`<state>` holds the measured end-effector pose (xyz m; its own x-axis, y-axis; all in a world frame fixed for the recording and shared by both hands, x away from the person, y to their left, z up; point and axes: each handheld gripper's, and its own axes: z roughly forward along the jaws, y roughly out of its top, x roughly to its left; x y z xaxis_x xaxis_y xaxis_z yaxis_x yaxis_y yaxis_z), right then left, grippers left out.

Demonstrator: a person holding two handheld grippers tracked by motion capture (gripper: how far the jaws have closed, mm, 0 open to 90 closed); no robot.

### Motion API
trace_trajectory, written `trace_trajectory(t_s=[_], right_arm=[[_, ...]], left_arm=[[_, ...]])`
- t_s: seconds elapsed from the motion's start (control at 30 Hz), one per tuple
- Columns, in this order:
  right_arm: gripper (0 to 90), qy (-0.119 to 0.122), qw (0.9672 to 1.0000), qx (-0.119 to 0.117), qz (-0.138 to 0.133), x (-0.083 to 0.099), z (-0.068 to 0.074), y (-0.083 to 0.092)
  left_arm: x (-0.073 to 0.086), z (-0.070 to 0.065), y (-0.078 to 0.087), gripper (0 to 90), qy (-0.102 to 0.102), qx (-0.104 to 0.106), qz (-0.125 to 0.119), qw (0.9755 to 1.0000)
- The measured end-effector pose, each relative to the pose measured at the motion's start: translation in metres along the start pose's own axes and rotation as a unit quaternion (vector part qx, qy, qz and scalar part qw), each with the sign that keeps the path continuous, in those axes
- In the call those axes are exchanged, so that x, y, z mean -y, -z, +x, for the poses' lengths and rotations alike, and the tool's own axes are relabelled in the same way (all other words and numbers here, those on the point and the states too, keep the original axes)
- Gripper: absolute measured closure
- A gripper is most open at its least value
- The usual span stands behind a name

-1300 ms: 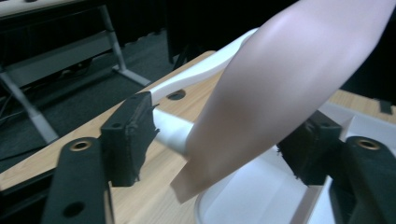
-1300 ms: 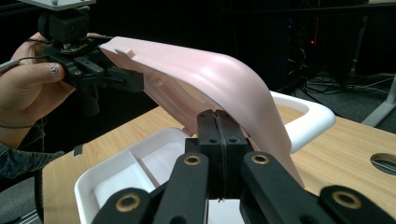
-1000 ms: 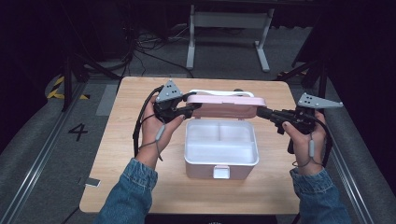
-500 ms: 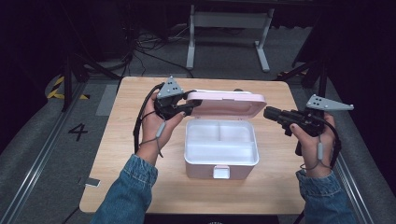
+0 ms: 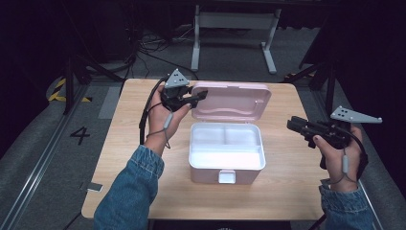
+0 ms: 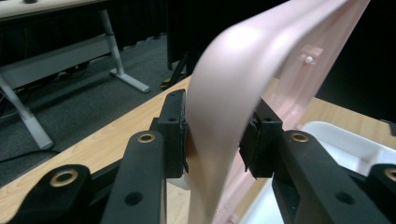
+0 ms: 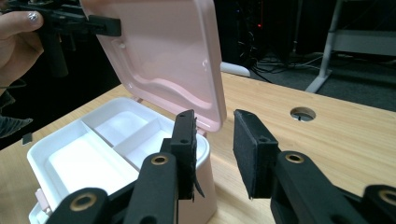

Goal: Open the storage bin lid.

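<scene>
High view: left gripper (image 5: 200,95) pinches the raised pink lid (image 5: 232,99) at its left corner, right gripper (image 5: 293,124) sits clear right of the white box (image 5: 227,154); left gripper view: pads clamp the lid edge (image 6: 224,121); right gripper view: jaws, just opening, gape on nothing, lid (image 7: 163,51) ahead-left.

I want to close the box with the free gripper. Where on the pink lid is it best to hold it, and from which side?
Probably the lid's free right edge, approached from the right. The lid stands open and tilted back, its thin rim exposed there, and the right gripper is open beside it. The left gripper already clamps the left edge.
</scene>
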<state>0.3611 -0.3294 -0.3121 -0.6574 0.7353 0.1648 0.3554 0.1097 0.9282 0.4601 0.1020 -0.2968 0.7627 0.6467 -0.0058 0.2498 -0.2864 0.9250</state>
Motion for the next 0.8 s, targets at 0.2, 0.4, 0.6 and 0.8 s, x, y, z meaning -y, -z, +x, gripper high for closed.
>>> trace_trajectory(t_s=[0.2, 0.4, 0.6, 0.8], right_arm=[[69.2, -0.003, 0.9999, 0.012, 0.005, 0.005, -0.001, 0.007], [68.5, -0.009, 0.9997, 0.022, 0.005, 0.01, -0.004, 0.013], [67.8, -0.015, 0.9996, 0.021, 0.008, 0.013, -0.005, 0.012], [67.1, -0.01, 0.9997, 0.016, 0.012, 0.015, -0.005, 0.007]], left_arm=[[-0.003, 0.009, -0.012, 64.8, 0.02, -0.012, 0.008, 0.9997], [-0.003, 0.017, -0.022, 63.3, 0.027, -0.021, 0.016, 0.9993], [-0.001, 0.03, -0.035, 62.2, 0.058, -0.022, 0.027, 0.9977], [0.001, 0.035, -0.044, 59.8, 0.059, -0.033, 0.038, 0.997]])
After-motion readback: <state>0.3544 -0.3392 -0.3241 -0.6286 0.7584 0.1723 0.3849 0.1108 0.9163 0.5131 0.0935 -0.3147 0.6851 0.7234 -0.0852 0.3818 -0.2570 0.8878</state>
